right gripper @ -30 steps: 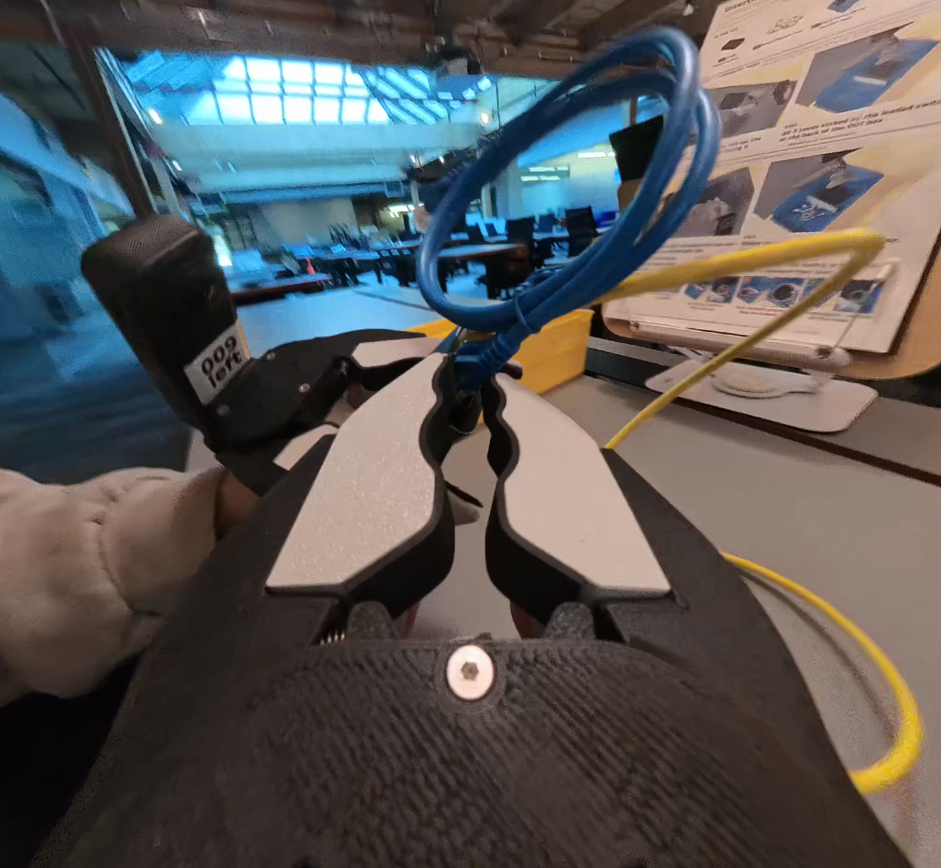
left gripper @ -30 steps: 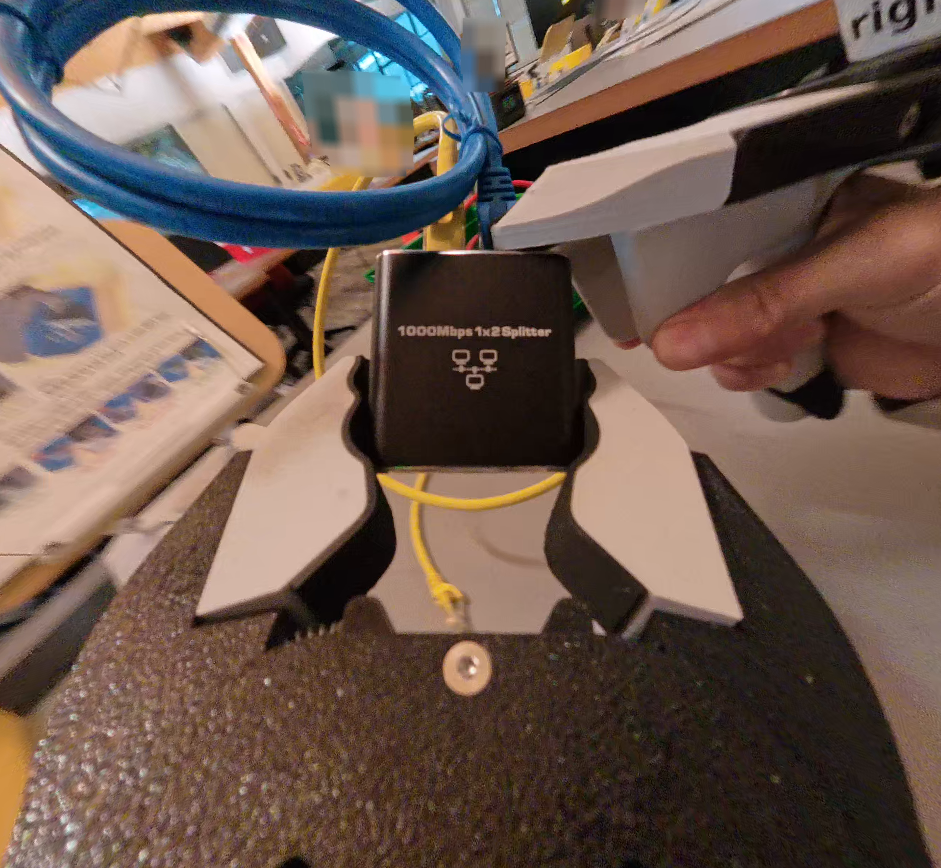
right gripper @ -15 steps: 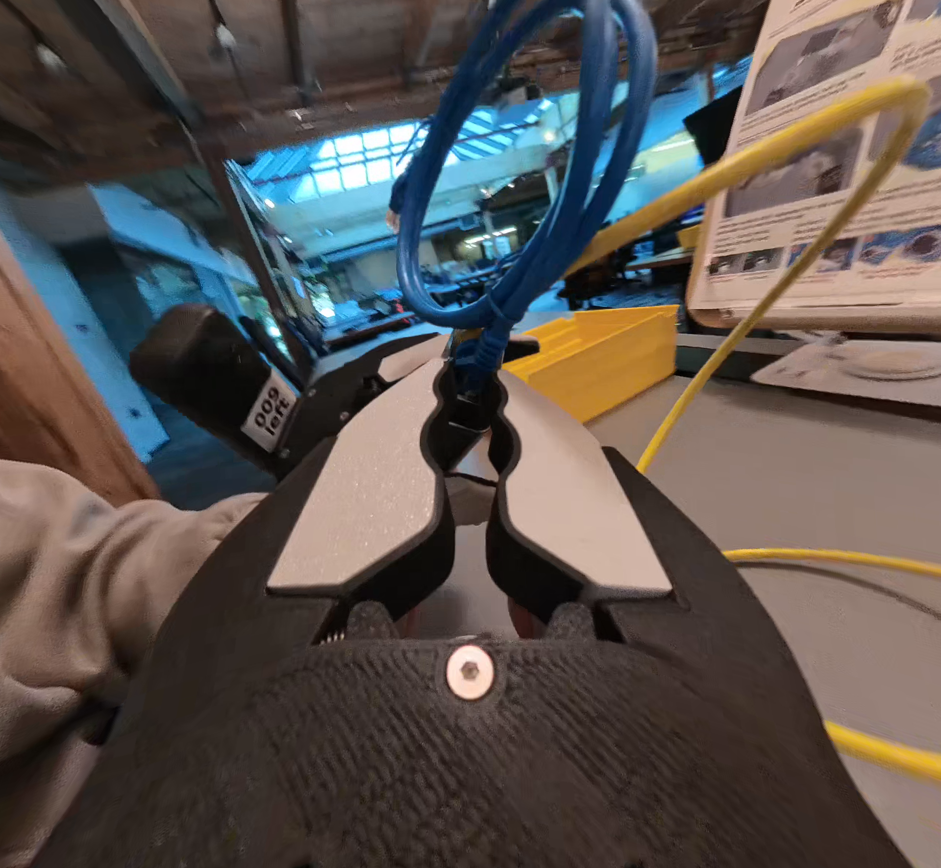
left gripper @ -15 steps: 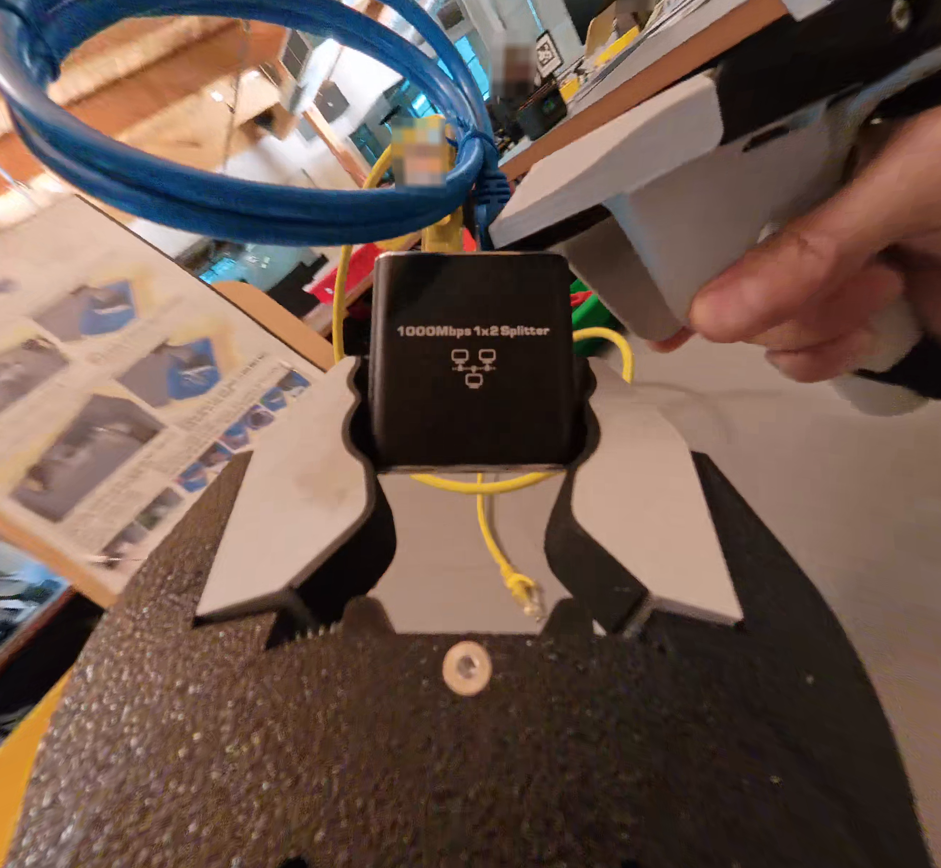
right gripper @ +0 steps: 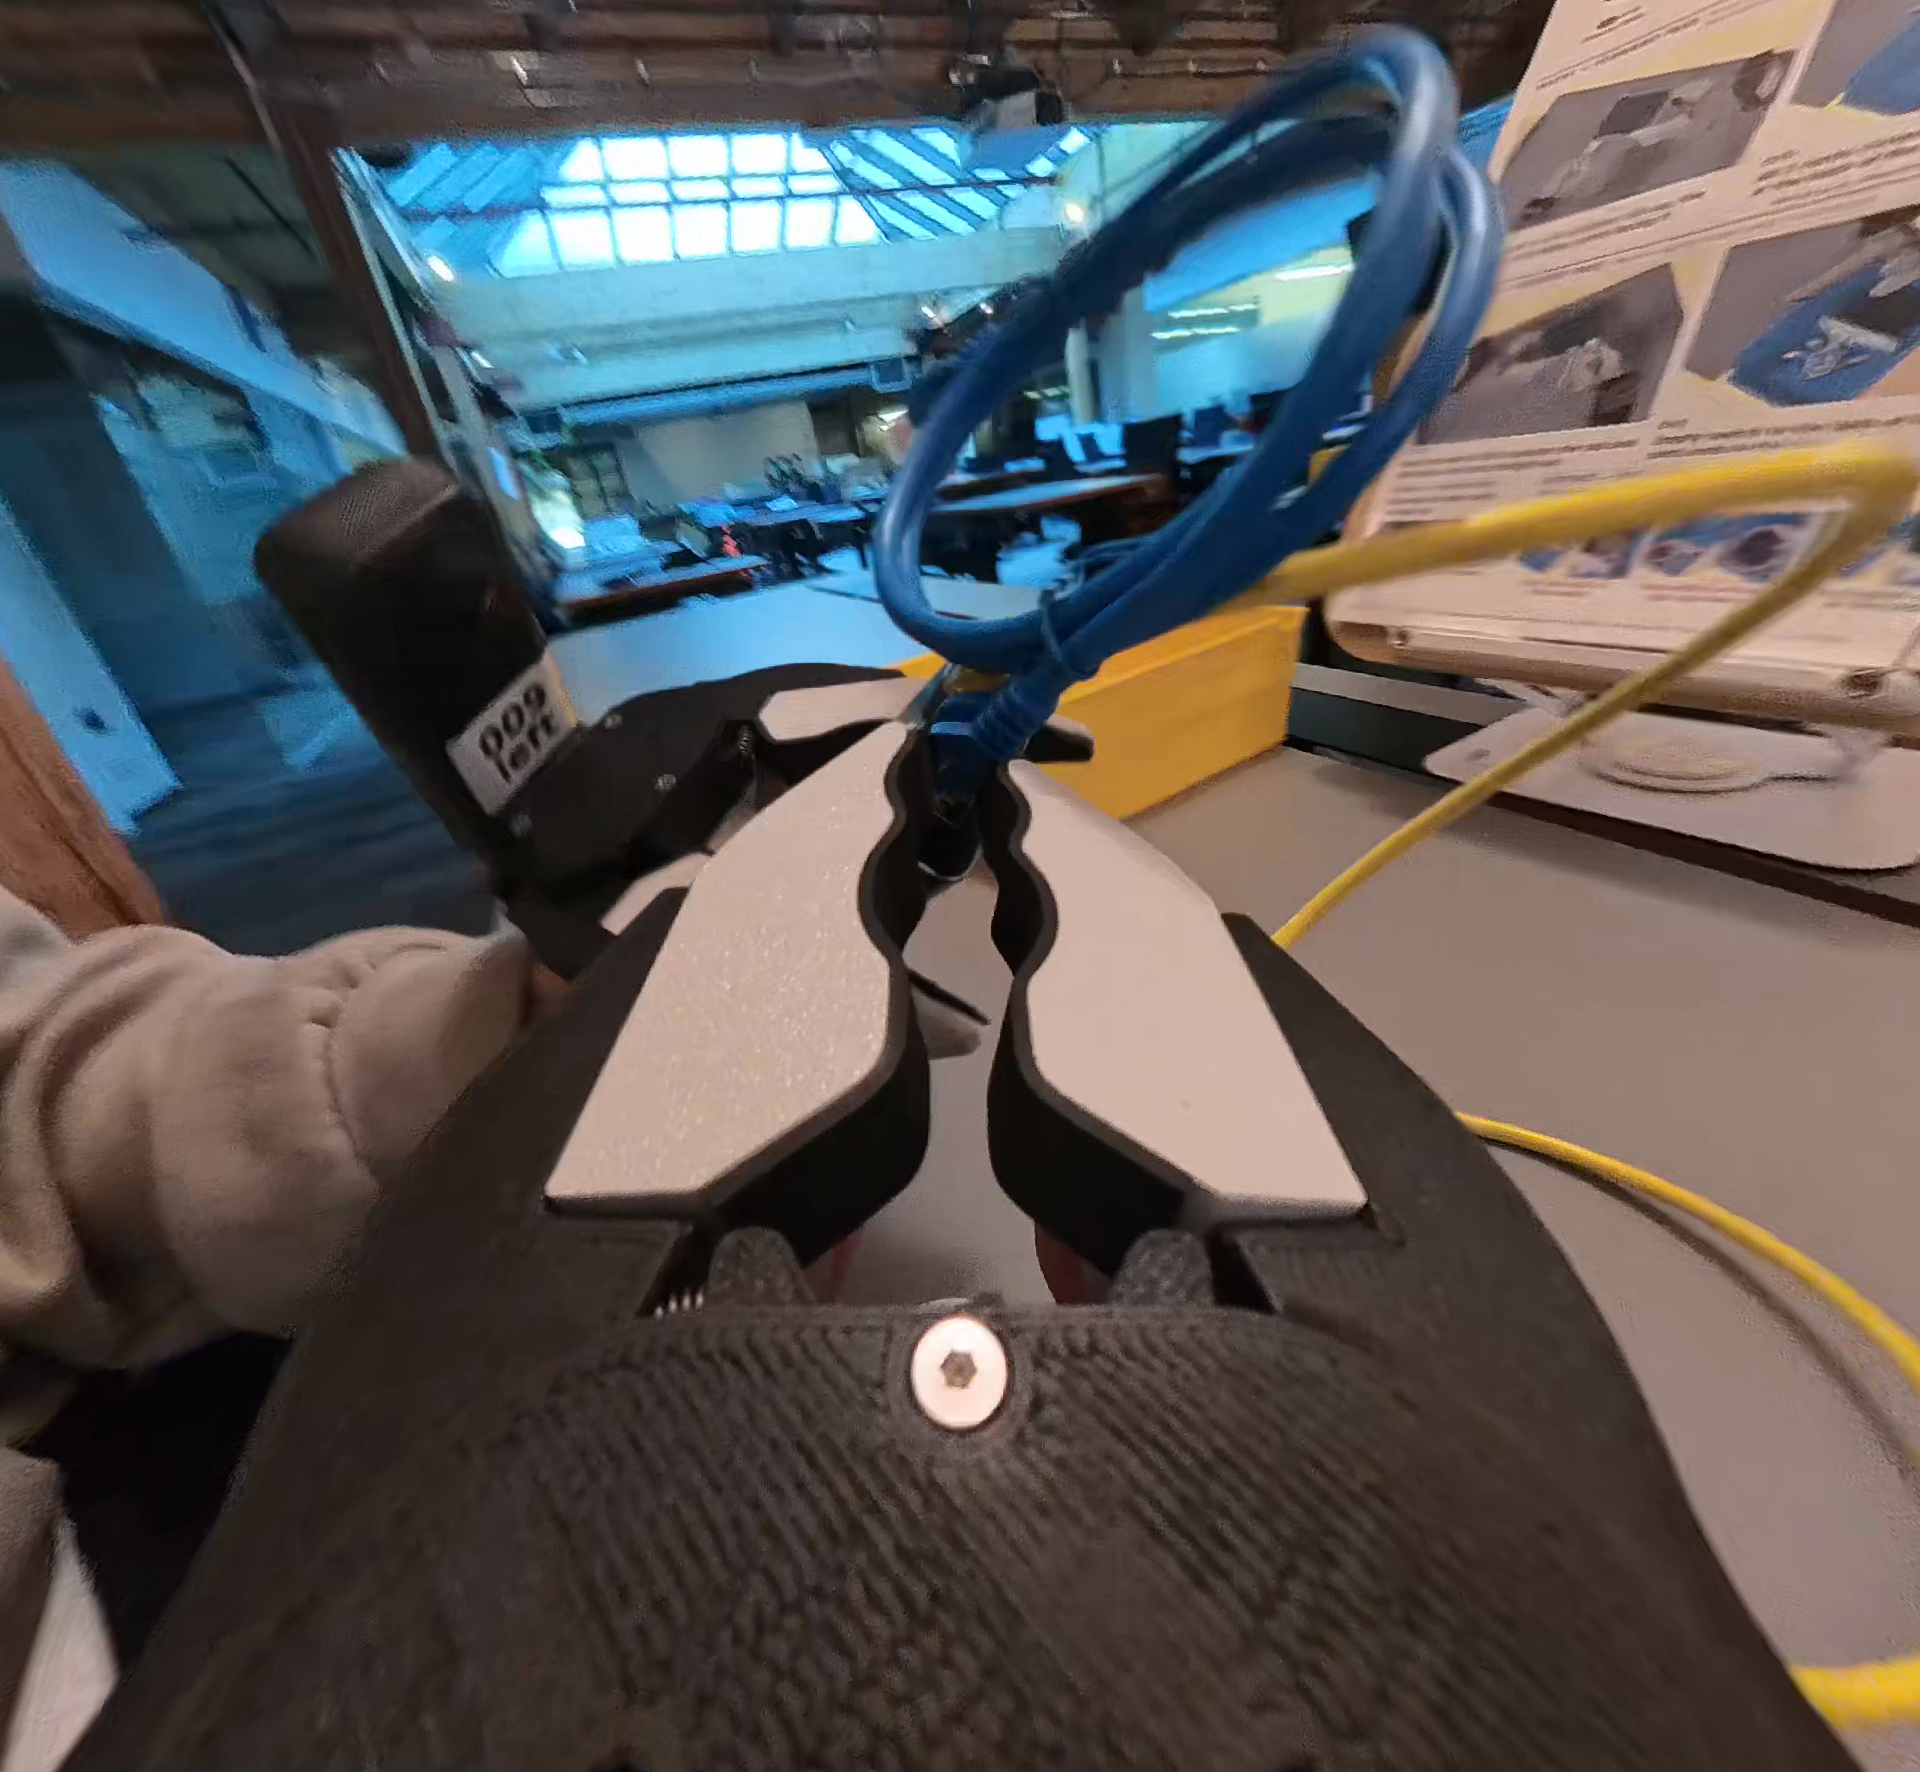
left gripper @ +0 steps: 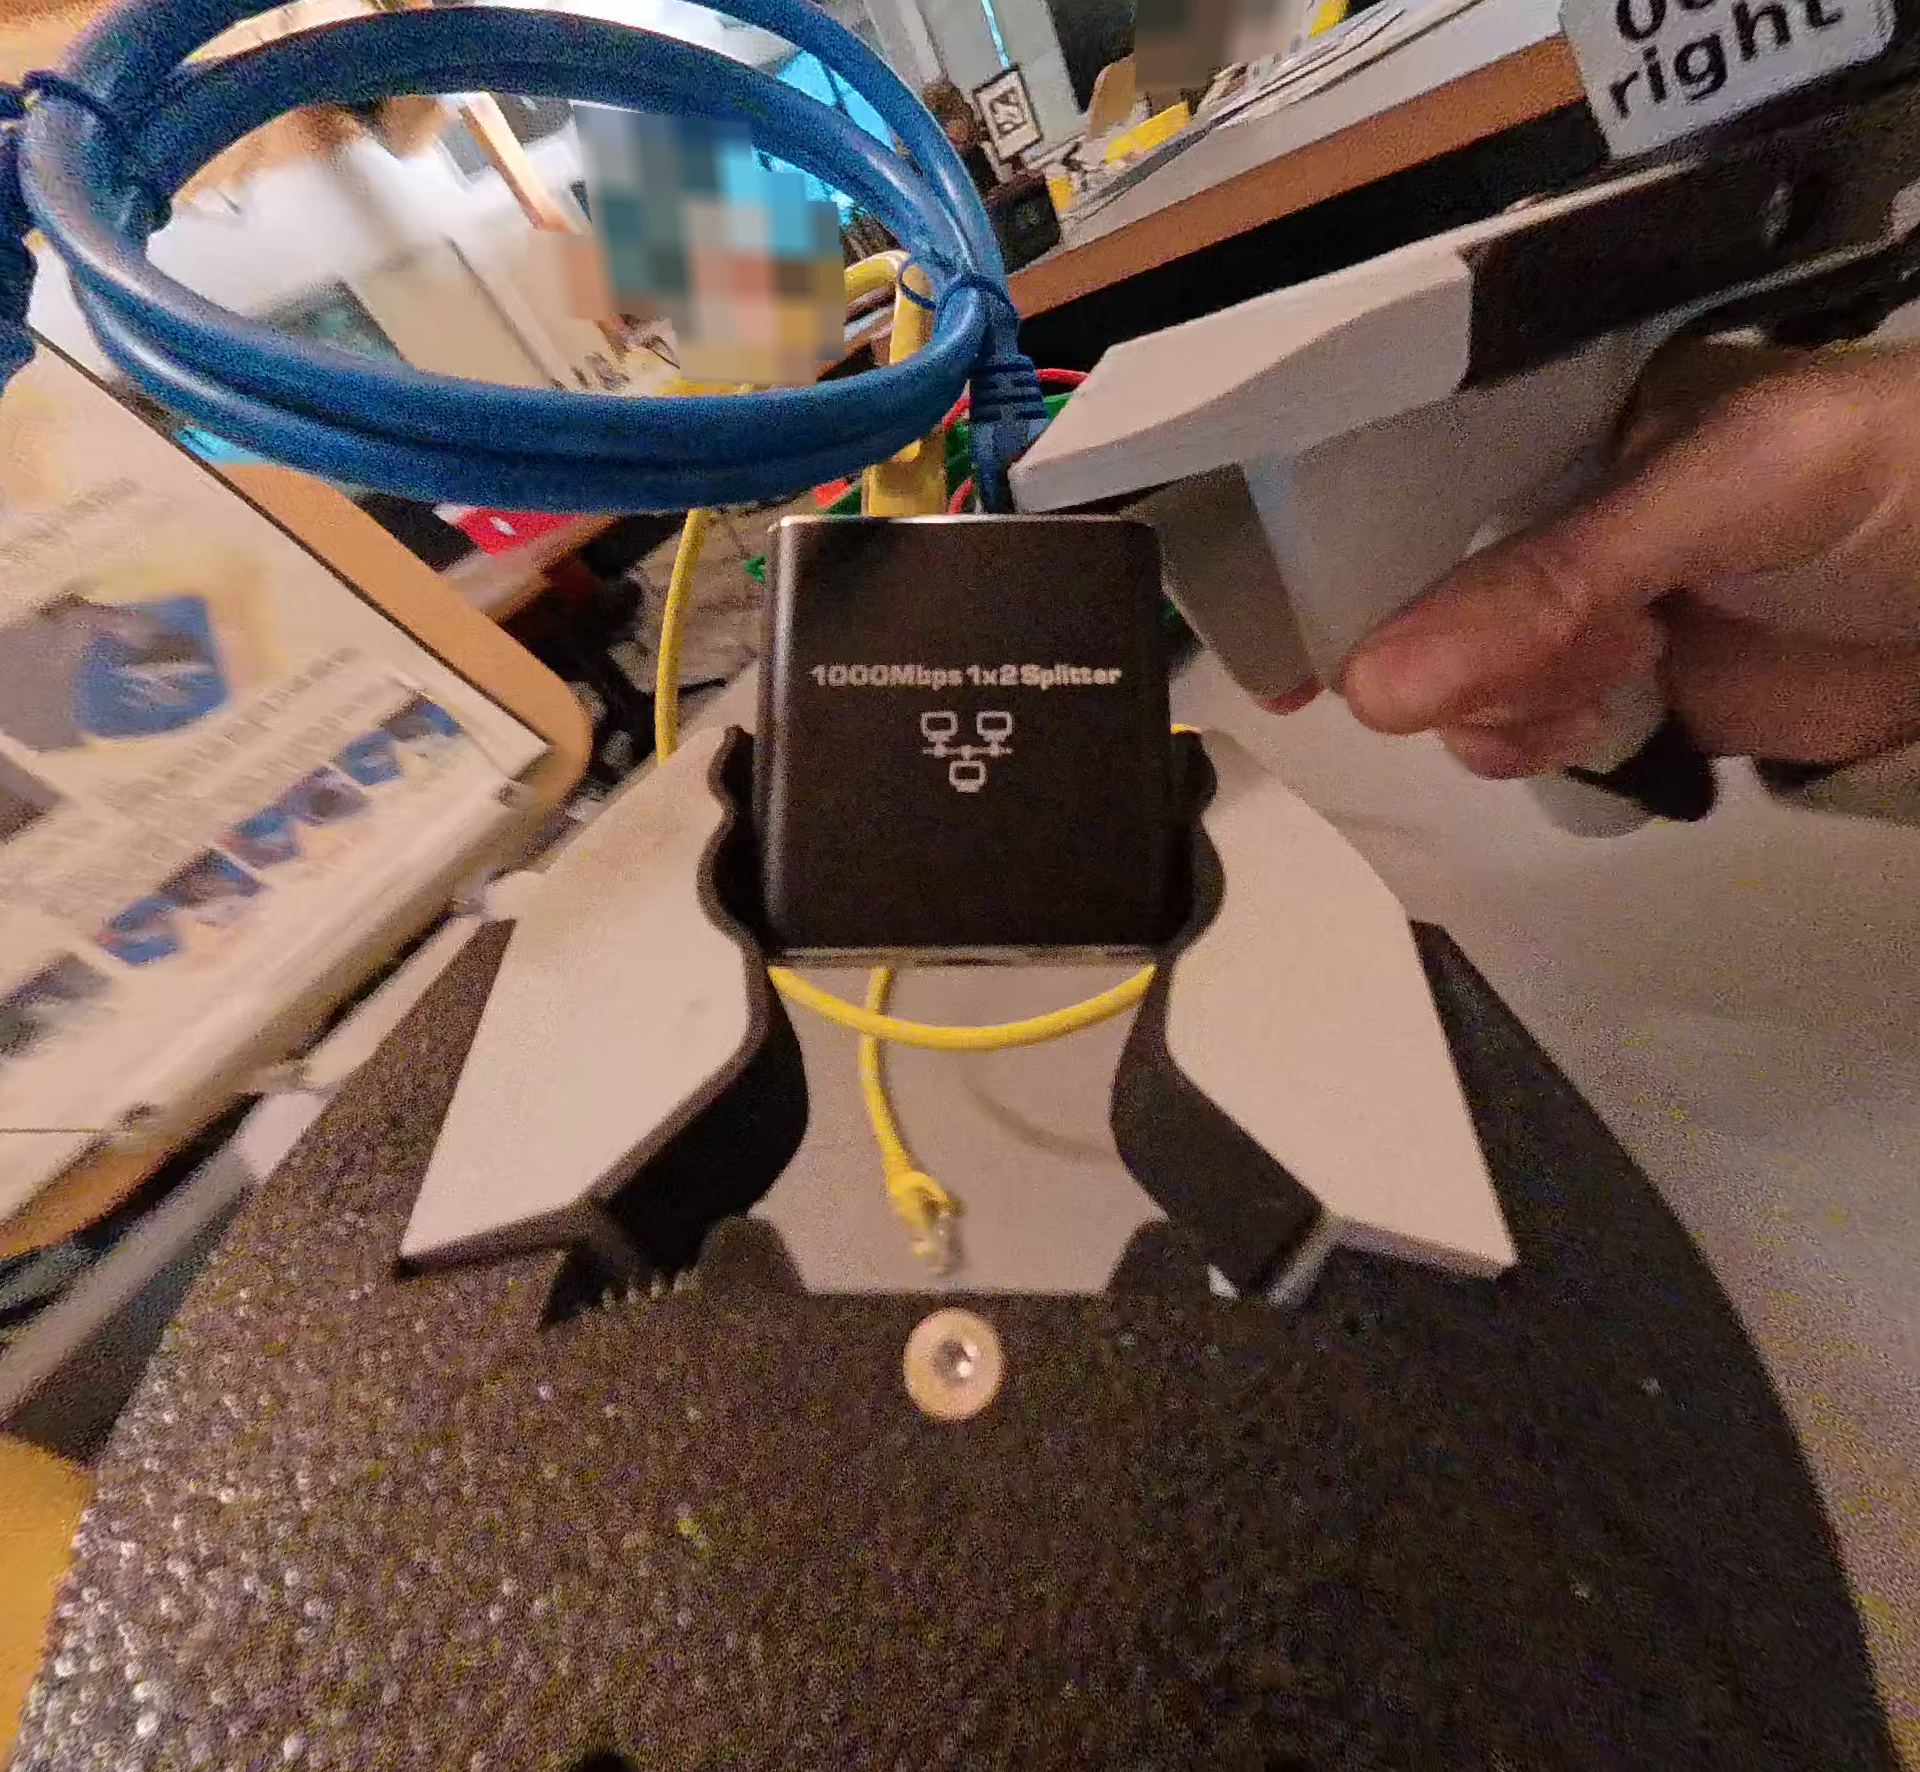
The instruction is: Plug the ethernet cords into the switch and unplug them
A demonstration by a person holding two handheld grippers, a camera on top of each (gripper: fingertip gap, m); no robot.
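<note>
Nearest in the left wrist view, the left claw [left gripper: 961, 849] is clamped on the black box [left gripper: 961, 746], one finger against each side. Below it a yellow cord [left gripper: 894, 1099] loops over the grey table [left gripper: 1610, 1047], its free plug lying between the fingers. The box's far face, where the sockets are, is hidden. Just past that edge the right claw [right gripper: 951, 787] is pinched on the plug of the blue cord [left gripper: 499, 434]; whether the plug is seated cannot be told. The cord's tied coil stands in the air above. A hand [left gripper: 1662, 621] holds the right tool. Farther left leans a blurred printed board [left gripper: 208, 787].

Compared with half a second ago, both views have tilted down, showing less ceiling; both grips are unchanged, and the yellow plug lies farther left.
</note>
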